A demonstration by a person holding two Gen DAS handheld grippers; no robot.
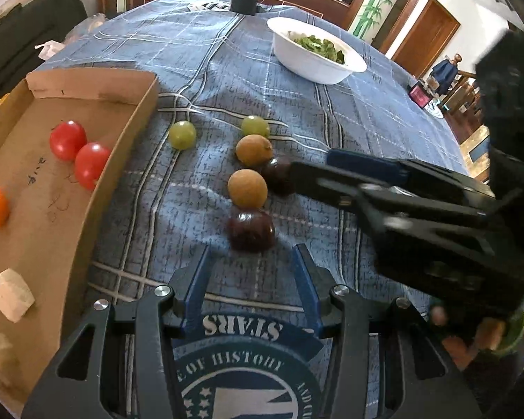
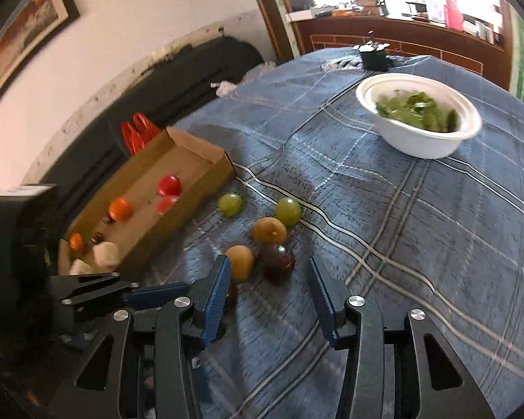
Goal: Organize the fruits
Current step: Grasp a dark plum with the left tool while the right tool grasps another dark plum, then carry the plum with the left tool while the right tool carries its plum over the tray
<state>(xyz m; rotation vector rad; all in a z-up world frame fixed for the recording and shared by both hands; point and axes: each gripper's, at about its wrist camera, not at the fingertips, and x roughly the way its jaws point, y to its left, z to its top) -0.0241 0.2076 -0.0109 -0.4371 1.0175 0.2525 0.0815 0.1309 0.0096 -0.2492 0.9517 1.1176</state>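
The worktop [image 1: 366, 111] under blue plaid cloth carries a cardboard tray [image 1: 129, 132] holding red tomatoes [image 1: 68, 139]; grapes, brown and dark fruits [image 1: 251, 230] lie loose beside it. The left gripper [image 1: 251, 262] and right gripper [image 2: 267, 279] hover with jaws spread, pinching nothing

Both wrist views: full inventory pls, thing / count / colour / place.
cardboard tray: 1, brown, table's left
cherry tomatoes: 2 red, 2 orange, in tray
pale chunks: 2, whitish, tray's near end
green grapes: 2, on cloth beside tray
longans: 2, tan, mid-cloth
dark grapes: 2, purple, beside longans
bowl: 1, white, holding greens, far side
tablecloth: blue plaid
left gripper: open, empty
right gripper: open, around dark grape
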